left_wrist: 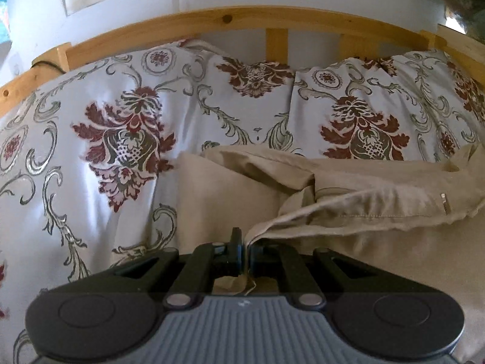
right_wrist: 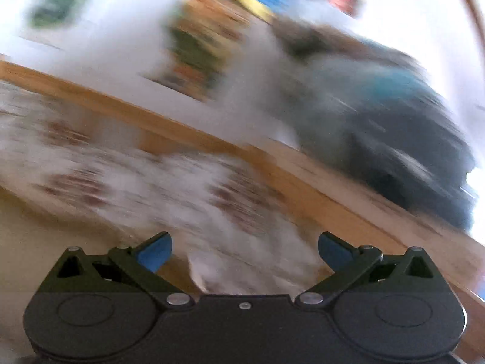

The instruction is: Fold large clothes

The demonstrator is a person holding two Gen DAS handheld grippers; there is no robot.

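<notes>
Beige trousers point(left_wrist: 348, 206) lie crumpled on the bed in the left wrist view, from the middle to the right edge. My left gripper point(left_wrist: 246, 251) is shut on a hem edge of the trousers, with the cloth pinched between its black fingers. In the right wrist view my right gripper point(right_wrist: 245, 253) is open and empty, its blue pads point(right_wrist: 154, 254) wide apart. That view is heavily blurred by motion. A strip of beige cloth point(right_wrist: 36, 242) shows at its lower left.
A white bedspread with a dark red floral pattern point(left_wrist: 121, 139) covers the bed and two pillows point(left_wrist: 372, 115). A wooden headboard point(left_wrist: 227, 21) runs along a white wall with pictures. In the right wrist view a dark blurred bundle point(right_wrist: 388, 127) sits beyond the wooden frame point(right_wrist: 188, 133).
</notes>
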